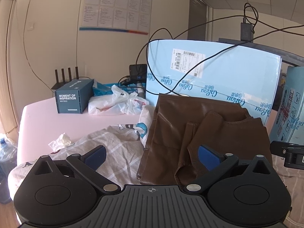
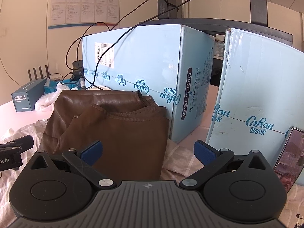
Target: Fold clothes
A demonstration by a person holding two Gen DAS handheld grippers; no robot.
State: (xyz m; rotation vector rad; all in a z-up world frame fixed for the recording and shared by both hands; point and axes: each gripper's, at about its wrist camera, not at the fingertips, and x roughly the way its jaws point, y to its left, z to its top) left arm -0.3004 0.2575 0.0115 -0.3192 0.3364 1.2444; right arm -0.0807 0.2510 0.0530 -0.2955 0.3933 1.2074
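The left gripper (image 1: pixel 152 156) hangs with its blue pads spread wide, gripping nothing, above a checked grey sheet (image 1: pixel 117 148). Just ahead lies the folded brown leather garment (image 1: pixel 190 131), resting on that sheet against a pale blue carton (image 1: pixel 218 72). Only the left view shows a crumpled tissue (image 1: pixel 60 142) on the pink table (image 1: pixel 47 121). The right gripper (image 2: pixel 148 153) is likewise spread and empty, the same garment (image 2: pixel 117 125) before it. Only its view shows a second carton (image 2: pixel 262 87) and a phone (image 2: pixel 290 153) leaning there.
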